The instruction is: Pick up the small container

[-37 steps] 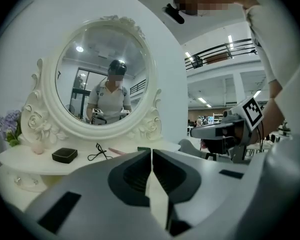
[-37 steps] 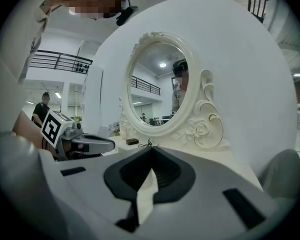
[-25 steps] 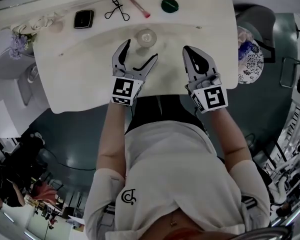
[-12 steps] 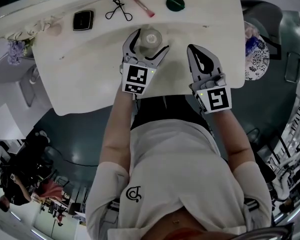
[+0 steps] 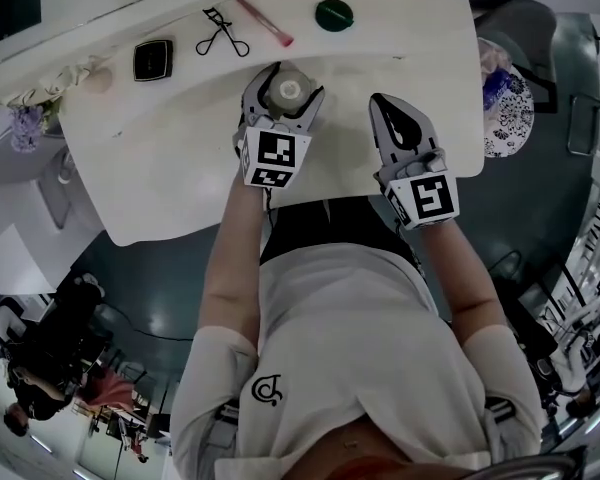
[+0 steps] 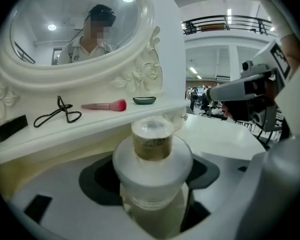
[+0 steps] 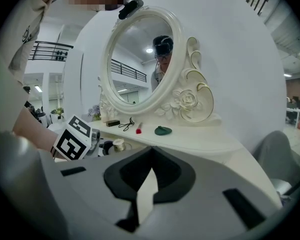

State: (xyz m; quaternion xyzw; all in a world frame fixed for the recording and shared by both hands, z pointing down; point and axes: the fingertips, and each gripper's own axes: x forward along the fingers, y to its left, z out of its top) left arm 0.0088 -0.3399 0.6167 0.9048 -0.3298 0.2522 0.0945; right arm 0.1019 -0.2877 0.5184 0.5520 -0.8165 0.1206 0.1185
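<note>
The small container point(image 6: 152, 164) looks like a squat frosted jar with a gold neck and a clear cap. It is probably light but rigid, smooth enough to slip, and breakable if it is glass. The wide body below the neck is the sounder place to grip, since the cap may come loose. The jar stands upright on the white surface point(image 5: 160, 158), deep between the fingers point(image 6: 55, 199) of the left gripper point(image 5: 292, 80), which are drawn in around its body and appear to touch both flanks. The right gripper point(image 5: 385, 110) sits off to the side, well apart from the jar, with its fingers pressed together on nothing.
</note>
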